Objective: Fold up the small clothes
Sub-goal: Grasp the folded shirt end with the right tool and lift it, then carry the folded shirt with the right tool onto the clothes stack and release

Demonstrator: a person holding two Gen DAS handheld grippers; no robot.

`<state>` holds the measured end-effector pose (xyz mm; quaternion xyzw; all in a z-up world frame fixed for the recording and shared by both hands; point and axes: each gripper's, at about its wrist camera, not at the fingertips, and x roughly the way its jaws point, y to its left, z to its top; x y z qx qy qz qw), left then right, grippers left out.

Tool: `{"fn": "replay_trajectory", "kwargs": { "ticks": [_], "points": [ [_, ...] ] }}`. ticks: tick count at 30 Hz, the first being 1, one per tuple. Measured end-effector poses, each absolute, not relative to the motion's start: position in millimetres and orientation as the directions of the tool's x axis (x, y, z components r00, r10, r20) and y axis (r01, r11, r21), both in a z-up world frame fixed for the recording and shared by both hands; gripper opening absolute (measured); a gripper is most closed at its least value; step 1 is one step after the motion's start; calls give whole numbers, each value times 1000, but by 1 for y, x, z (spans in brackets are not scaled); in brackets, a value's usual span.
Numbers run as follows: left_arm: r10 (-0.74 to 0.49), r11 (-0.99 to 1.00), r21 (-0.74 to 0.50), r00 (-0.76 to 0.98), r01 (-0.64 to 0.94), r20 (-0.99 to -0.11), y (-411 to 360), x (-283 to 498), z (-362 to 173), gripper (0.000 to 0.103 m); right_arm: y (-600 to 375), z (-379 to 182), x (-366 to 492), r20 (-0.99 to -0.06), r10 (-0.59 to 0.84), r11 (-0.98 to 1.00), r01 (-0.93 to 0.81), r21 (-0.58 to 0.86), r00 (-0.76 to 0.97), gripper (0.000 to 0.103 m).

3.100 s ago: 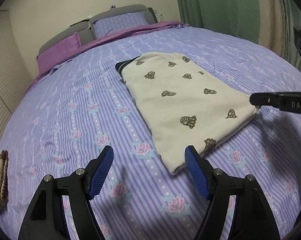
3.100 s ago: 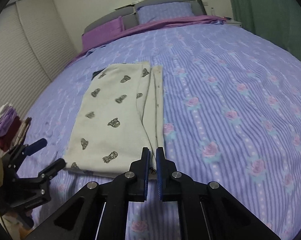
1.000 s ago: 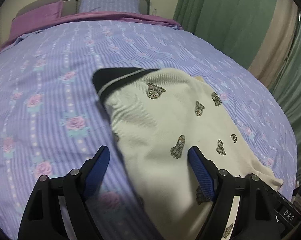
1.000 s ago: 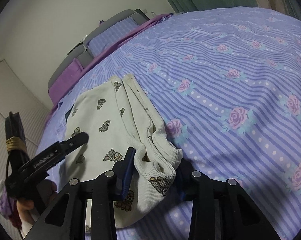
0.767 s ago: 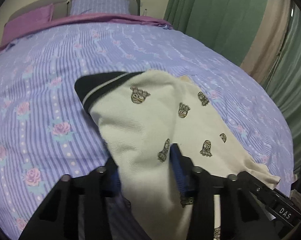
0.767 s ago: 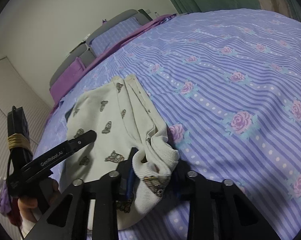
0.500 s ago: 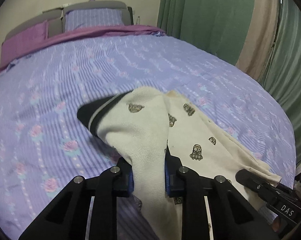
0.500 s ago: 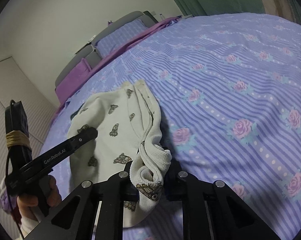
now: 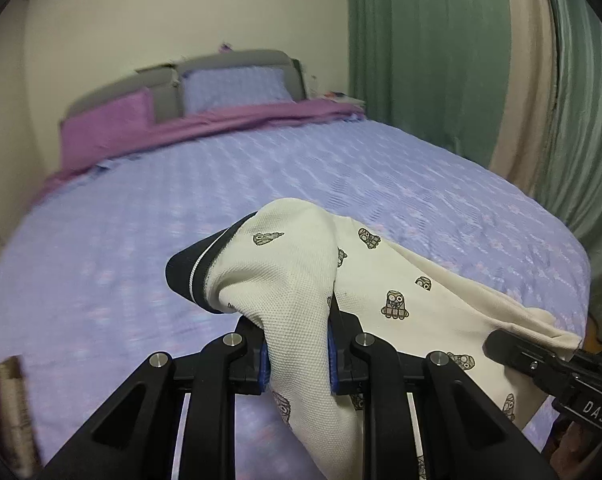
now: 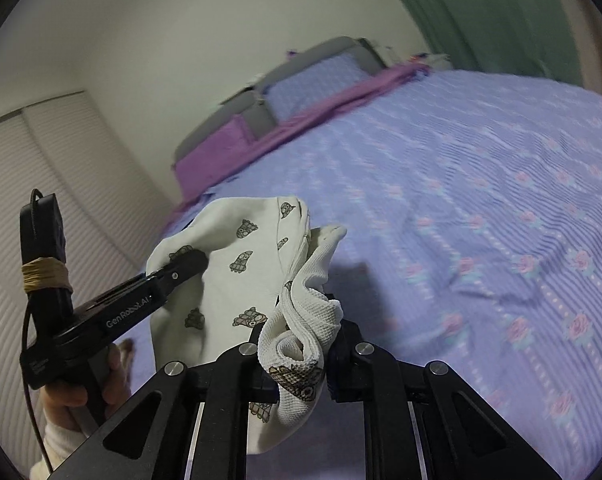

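Note:
A cream garment [image 9: 401, 280] with small grey printed figures and a dark navy collar [image 9: 189, 276] hangs in the air above the bed. My left gripper [image 9: 297, 356] is shut on its collar end. My right gripper [image 10: 297, 356] is shut on a bunched edge of the same garment [image 10: 245, 264]. The right gripper also shows at the lower right of the left wrist view [image 9: 549, 368]. The left gripper shows at the left of the right wrist view [image 10: 173, 276], clamped on the cloth. The garment sags between the two grippers.
The bed [image 9: 141, 208] has a lilac striped cover with pink roses, also seen in the right wrist view [image 10: 501, 220]. A purple blanket [image 9: 221, 124] and pillows lie by the grey headboard. Green curtains [image 9: 421, 40] hang on the right. White slatted doors [image 10: 29, 184] stand on the left.
Both grippers closed on the garment and lifted it off the bed. It lay flat and folded earlier; now it hangs between them, higher than half a second ago.

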<state>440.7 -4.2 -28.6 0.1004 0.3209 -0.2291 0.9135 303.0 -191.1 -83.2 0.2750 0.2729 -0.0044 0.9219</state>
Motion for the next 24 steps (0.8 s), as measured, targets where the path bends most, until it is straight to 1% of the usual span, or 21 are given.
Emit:
{"fn": "replay_trajectory", "kwargs": {
  "ticks": [5,8,17,22,24],
  "points": [
    [-276,904,99,744,416,-608,52,414,7,22,-134,-50,299,-460,253,861,19,509,851,17],
    [-232,923,114,768,368,-597,92,407,24,22,-99,-32,306,-426,312,859,-60,509,849,16],
    [-98,960,158,809,230,-579,231,419,80,22,30,20,358,-357,495,820,-289,495,792,16],
    [12,945,278,836,169,-548,301,434,112,22,99,36,398,-344,562,793,-371,483,752,16],
    [36,944,293,834,153,-551,331,443,123,22,127,41,413,-347,592,776,-398,489,728,16]
  ]
}}
